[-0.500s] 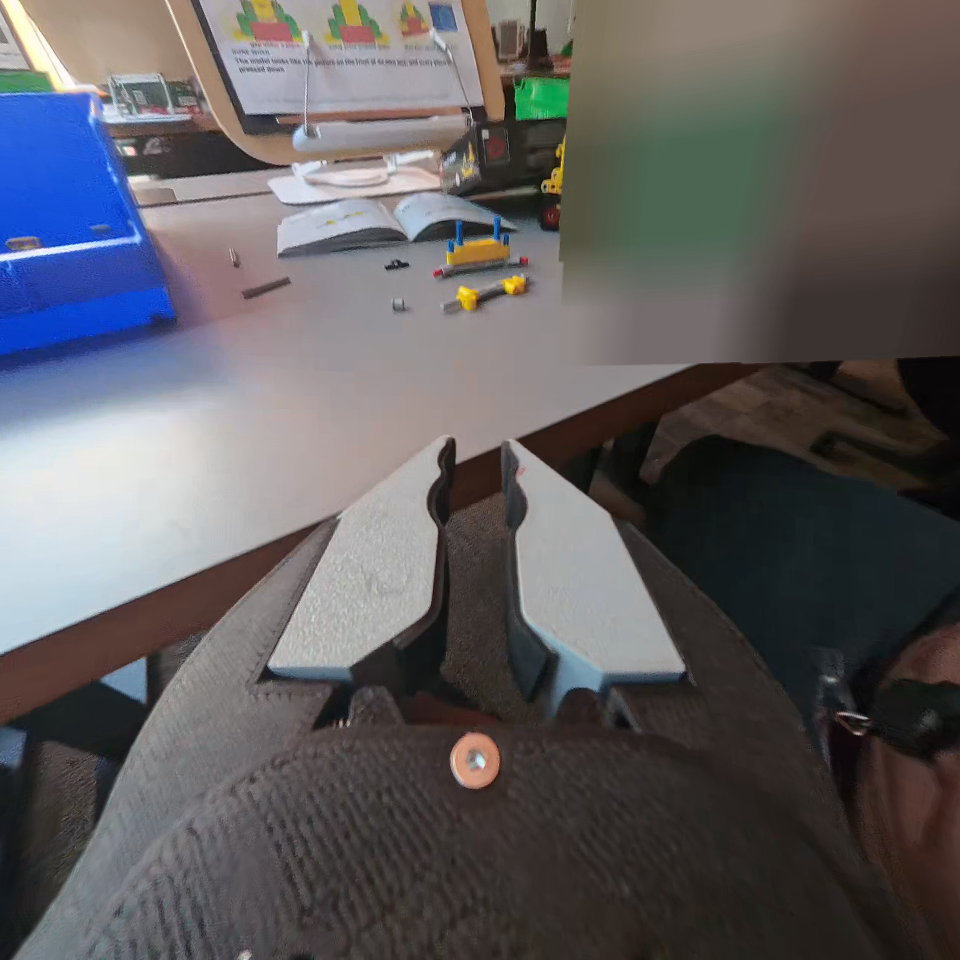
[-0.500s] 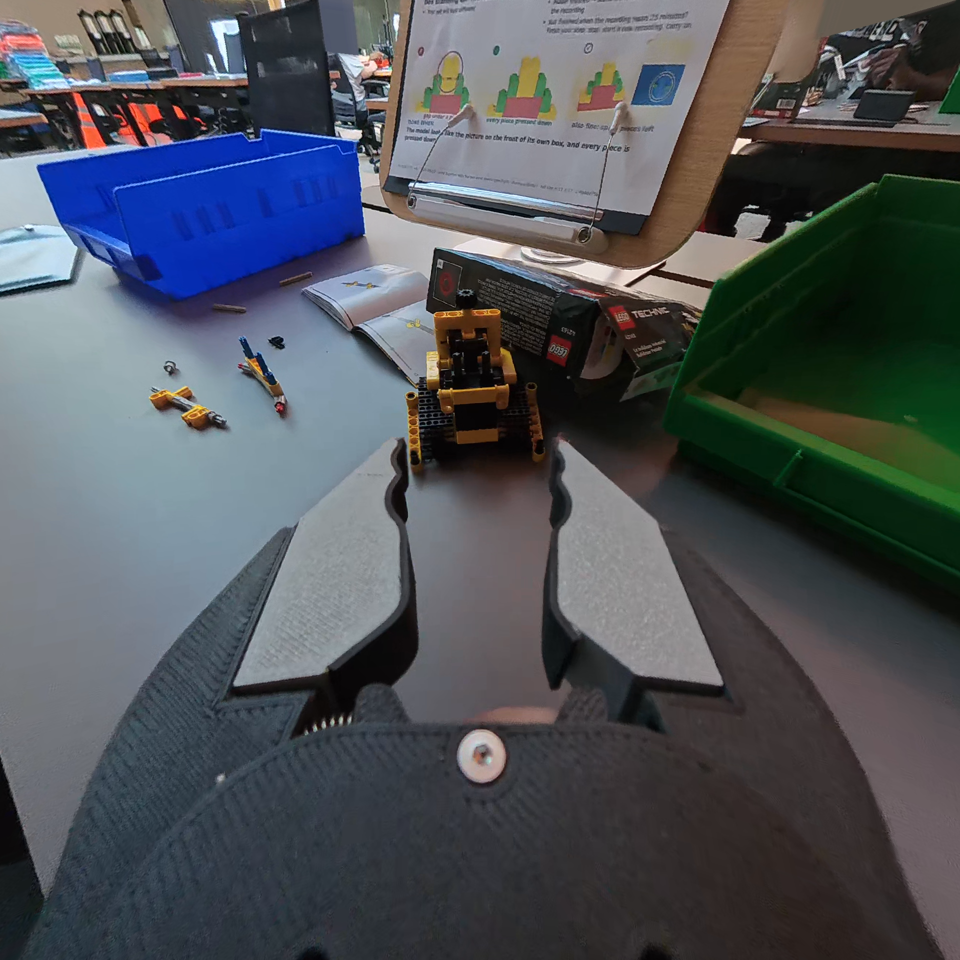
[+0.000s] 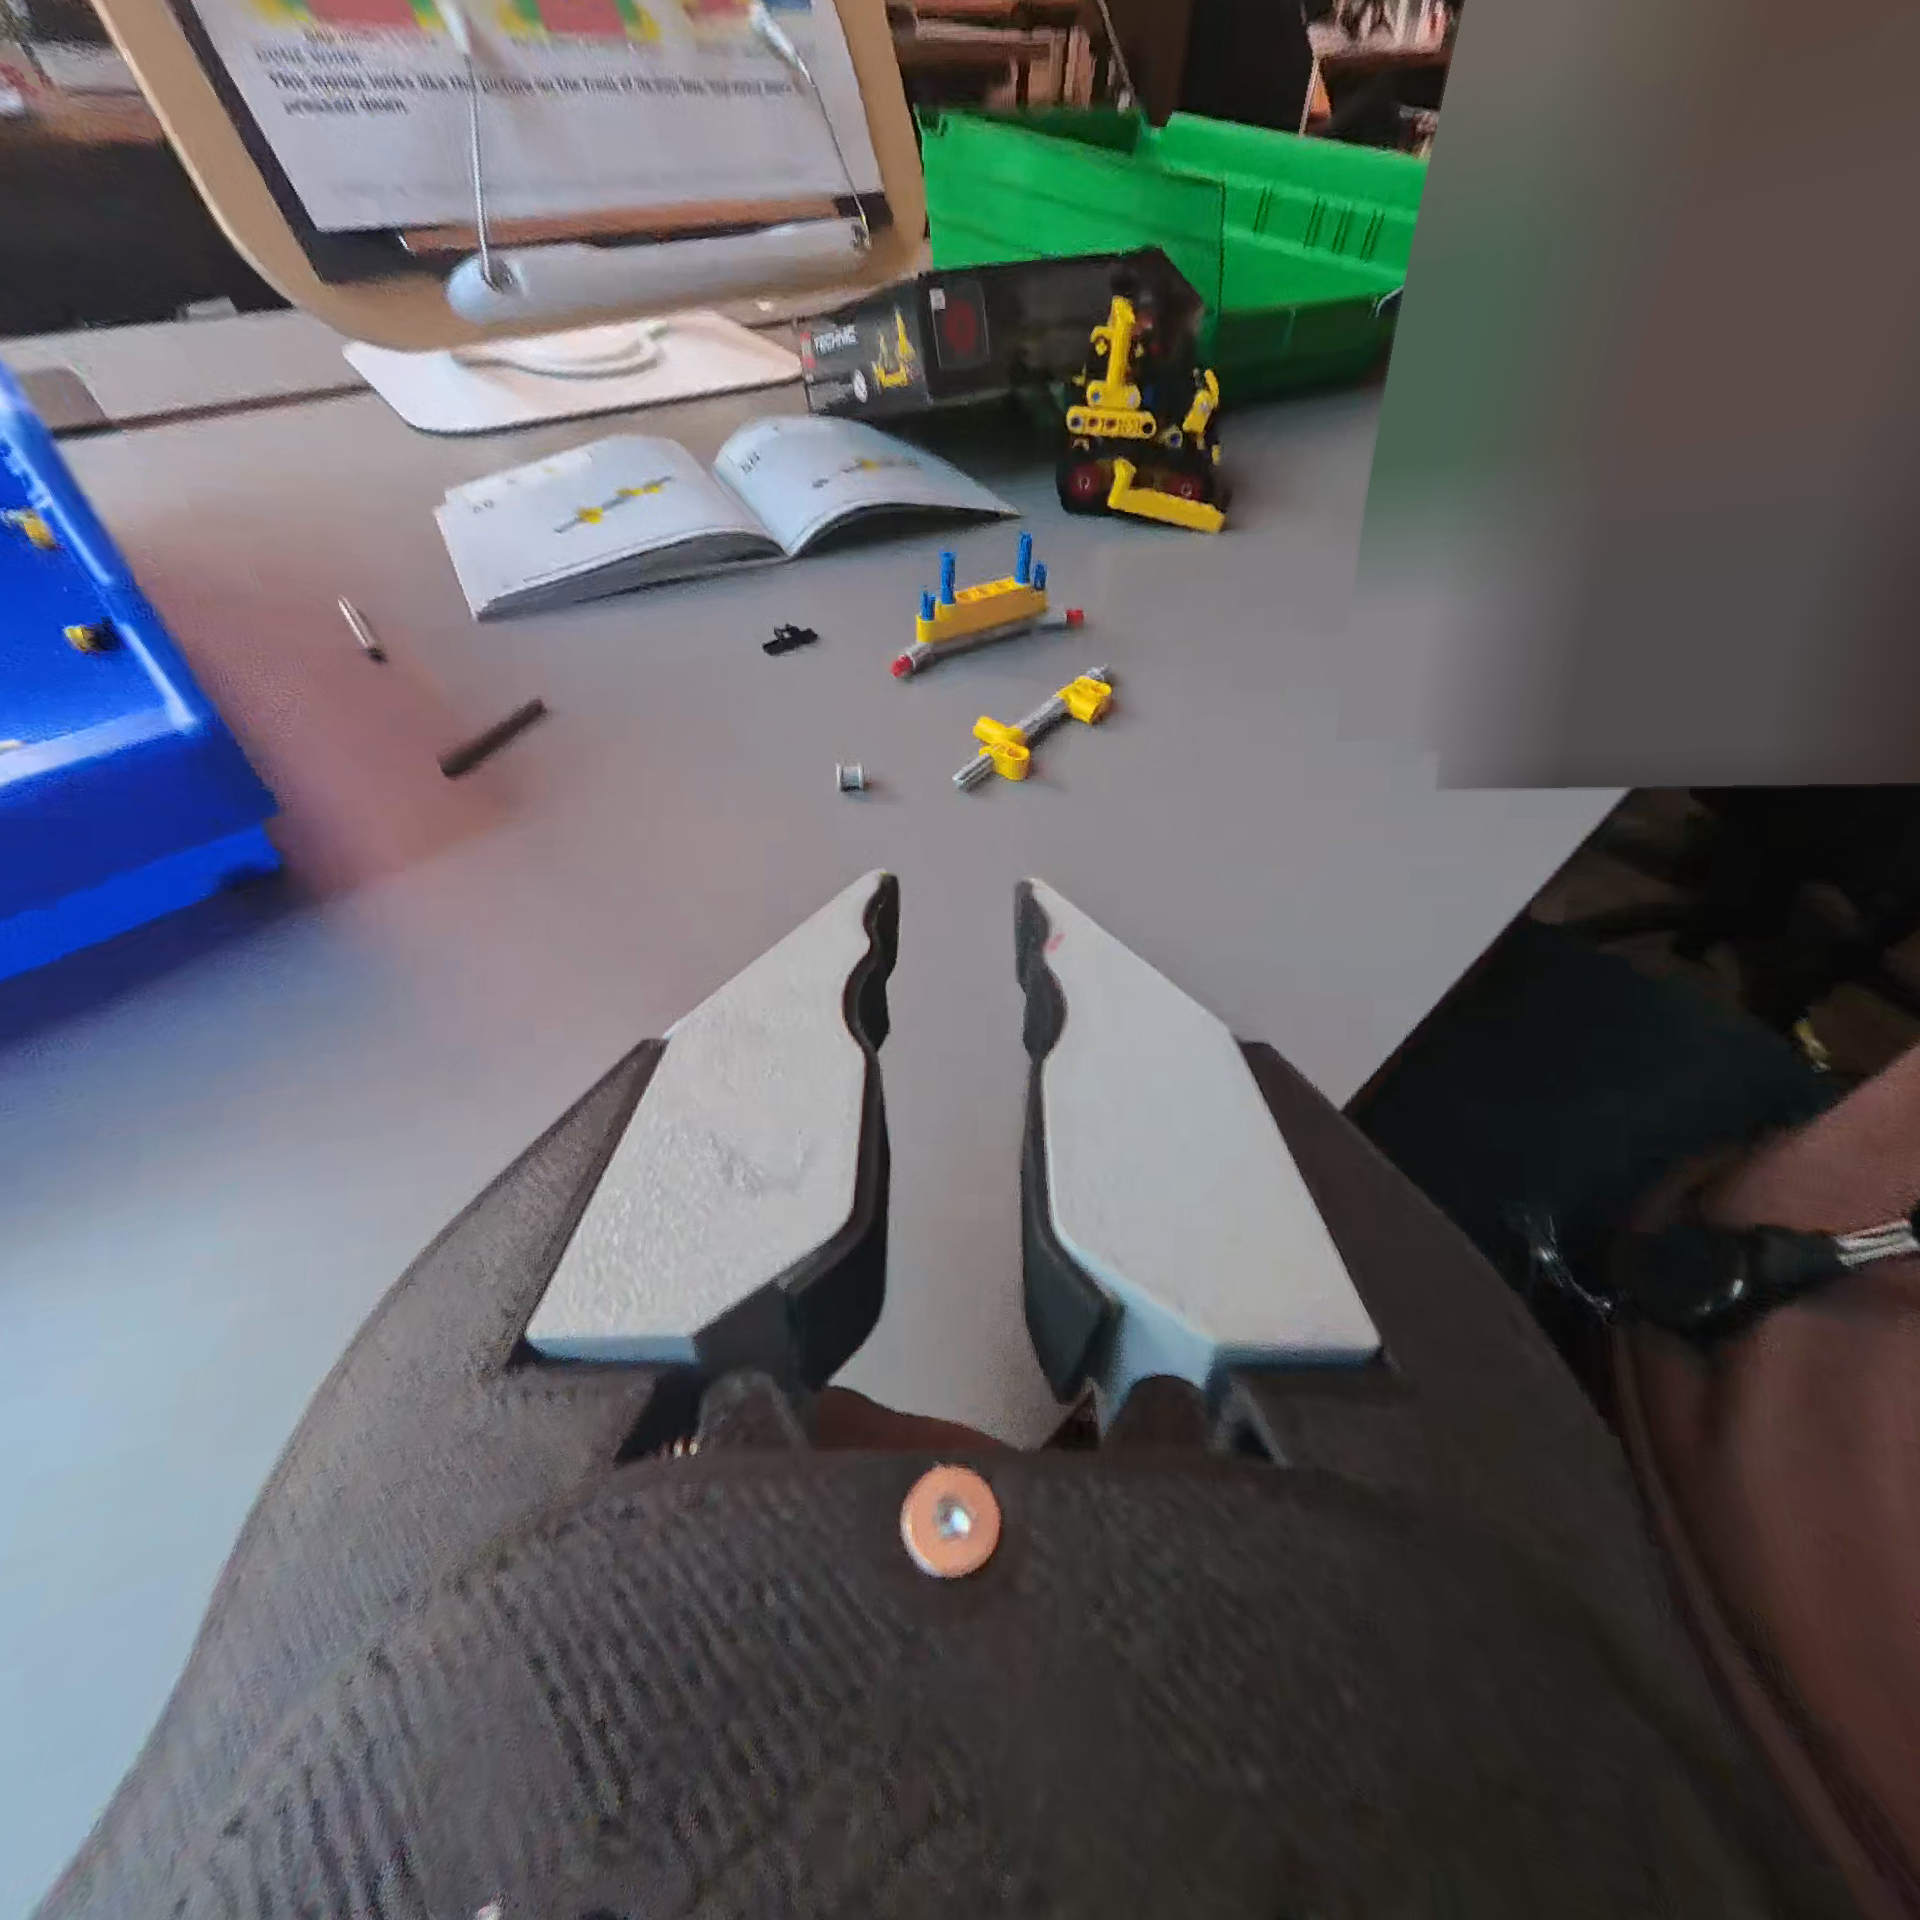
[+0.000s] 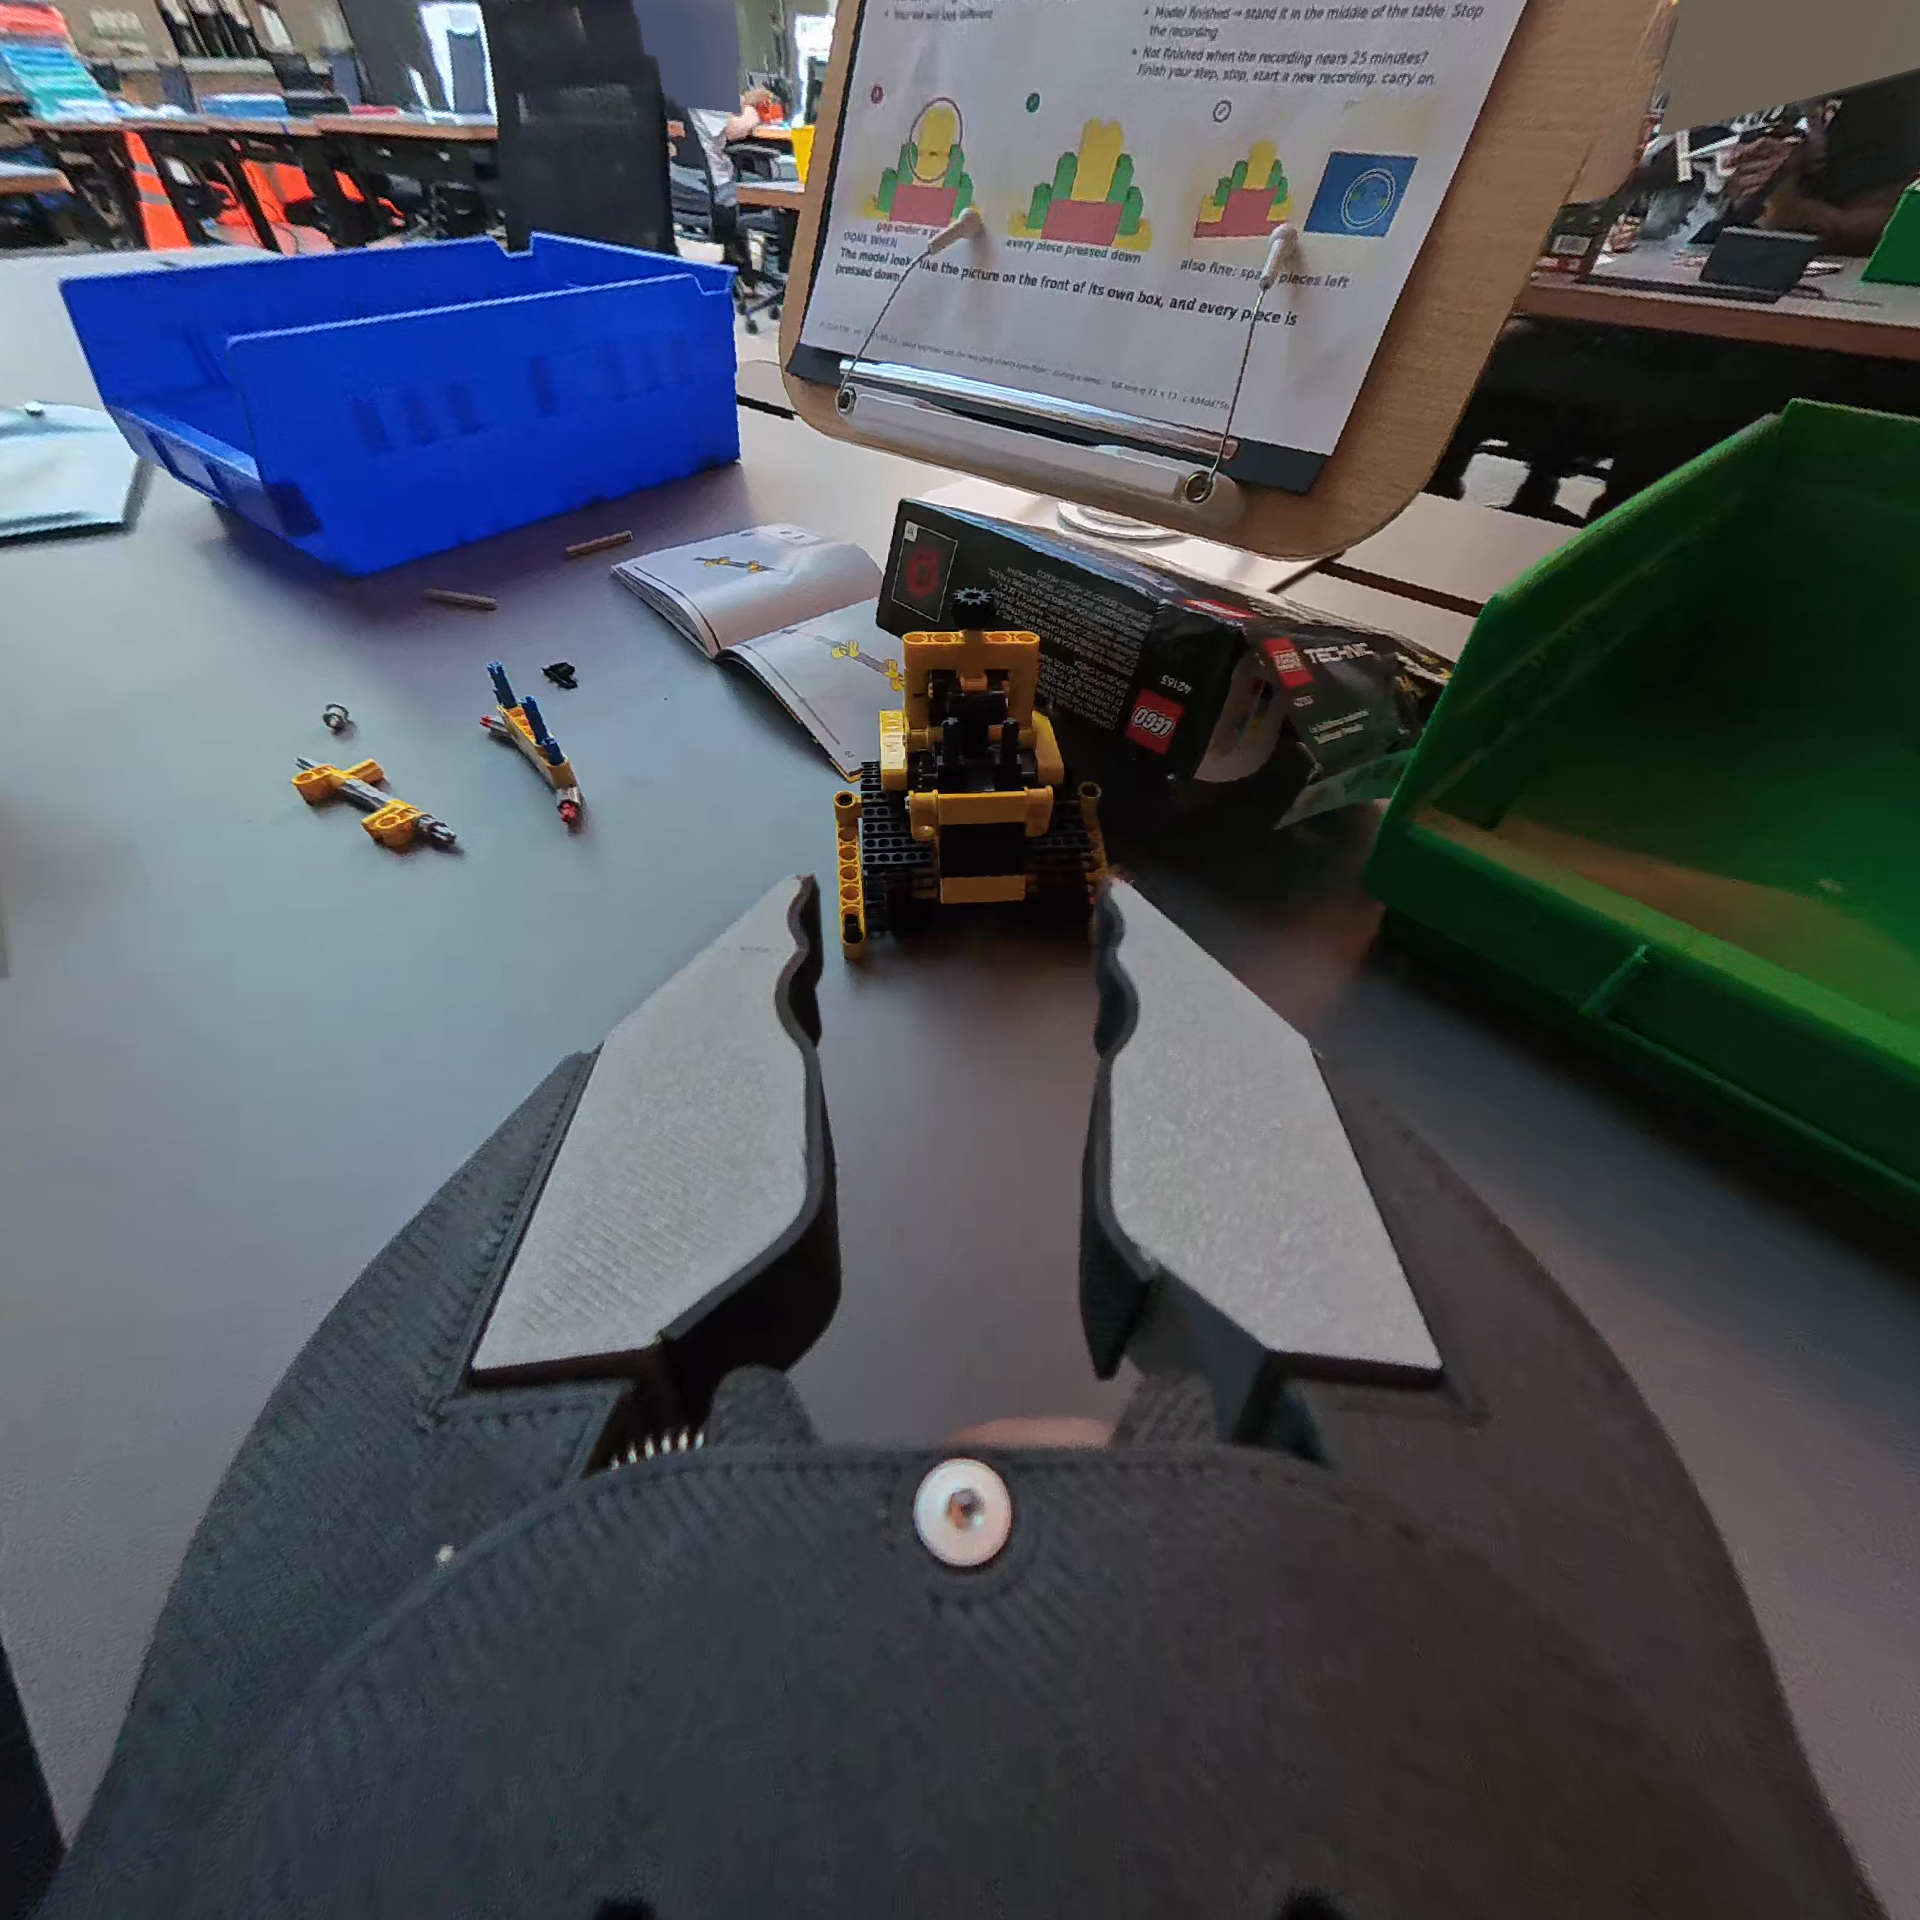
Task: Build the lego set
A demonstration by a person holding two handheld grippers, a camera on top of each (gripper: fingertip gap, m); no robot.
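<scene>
— Where are you in the build?

— My right gripper [image 4: 954, 914] hangs with its jaws wide and empty, right behind the yellow bulldozer [image 4: 971, 784]. My left gripper [image 3: 954, 914] is parted narrowly, holding nothing, low over the table [image 3: 312, 1091].

— What's left?

— Two small assemblies: the yellow bar with blue pins [image 3: 985, 613] and the grey rod with yellow connectors [image 3: 1034, 725]. I'd guess I steady the bulldozer, then pick one up squarely by its middle.
</scene>
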